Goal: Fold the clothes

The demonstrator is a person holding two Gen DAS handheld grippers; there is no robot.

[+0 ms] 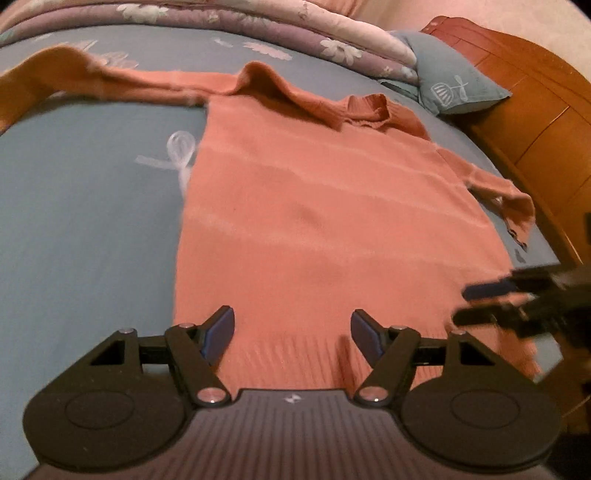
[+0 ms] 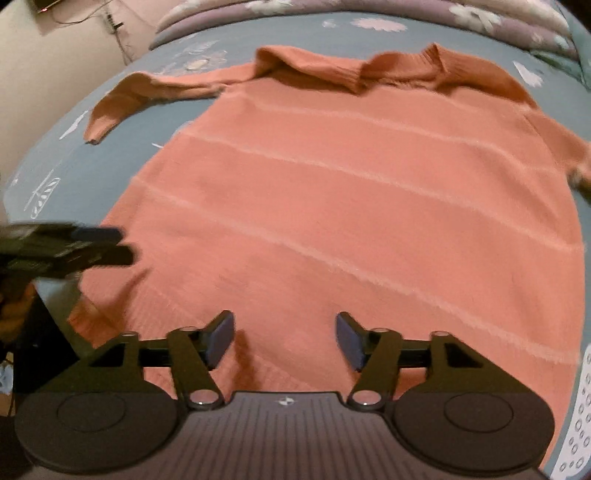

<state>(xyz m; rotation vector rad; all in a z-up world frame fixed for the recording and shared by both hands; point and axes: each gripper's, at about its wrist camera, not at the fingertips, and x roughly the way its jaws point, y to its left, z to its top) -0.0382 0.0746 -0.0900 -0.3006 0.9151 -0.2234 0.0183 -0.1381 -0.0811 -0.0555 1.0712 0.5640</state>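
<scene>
While we look along our left gripper (image 1: 292, 325), its fingers (image 1: 221, 332) stand spread apart with nothing between them, poised above the ribbed hem of the sweater (image 1: 314, 206). That salmon-orange sweater lies flat on the bed (image 1: 81, 221), on a blue-grey sheet printed with pale flowers, its hem toward us and its ribbed collar (image 1: 369, 107) at the far end. One sleeve (image 1: 74, 77) stretches out to the left across the sheet, while the other sleeve (image 1: 506, 199) is bent down along the right side of the body. Beyond the collar we see a folded floral quilt (image 1: 258, 26) and a blue pillow (image 1: 454, 81), with a wooden bed frame (image 1: 535, 110) to the right. Our right gripper (image 1: 491, 302) enters blurred from the right edge, over the lower right corner of the sweater. From the right wrist, our own fingers (image 2: 347, 339) are likewise released and empty, hanging over the hem. Faint pale stripes cross the body of the sweater, which fills most of this view, and the stretched sleeve ends in a cuff (image 2: 99, 125) on the sheet at upper left. The left gripper shows blurred at the left edge, near the lower left corner of the sweater; whether it touches the cloth we cannot tell.
</scene>
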